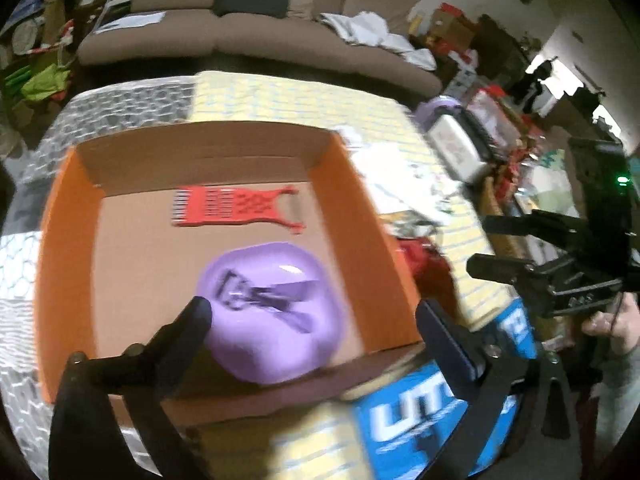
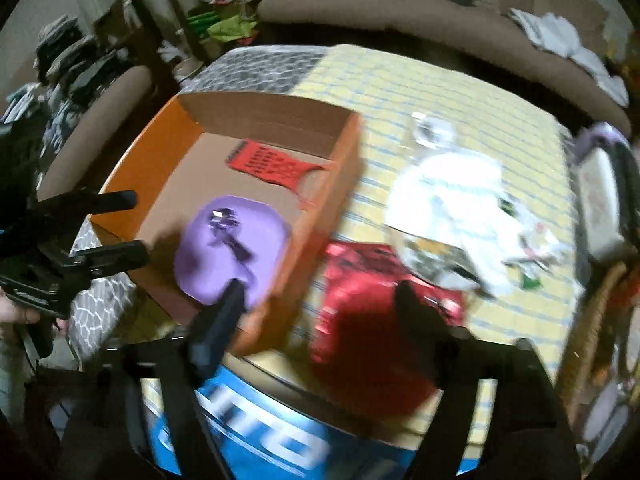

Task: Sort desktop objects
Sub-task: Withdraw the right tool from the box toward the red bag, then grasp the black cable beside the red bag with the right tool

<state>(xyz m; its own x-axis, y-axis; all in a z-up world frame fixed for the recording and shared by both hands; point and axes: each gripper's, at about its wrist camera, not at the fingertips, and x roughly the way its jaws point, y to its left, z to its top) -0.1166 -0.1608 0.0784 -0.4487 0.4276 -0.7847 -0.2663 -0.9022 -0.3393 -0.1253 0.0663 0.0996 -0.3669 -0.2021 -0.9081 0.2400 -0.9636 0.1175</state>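
Purple pouch (image 1: 276, 312) beneath spread left gripper (image 1: 312, 312) fingers

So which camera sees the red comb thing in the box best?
The left wrist view. There the red comb lies flat in the cardboard box, whole and nearly centred, its teeth and handle visible. The right wrist view shows it too, but smaller, more blurred, and its handle end runs close to the box wall.

Blue box (image 1: 404, 420) under the near edge of the cardboard tray: large white letters, partly hidden and blurred, "UM" or similar in the left wrist view. Right wrist view shows the same lettering, too smeared to read. Nothing else legible.
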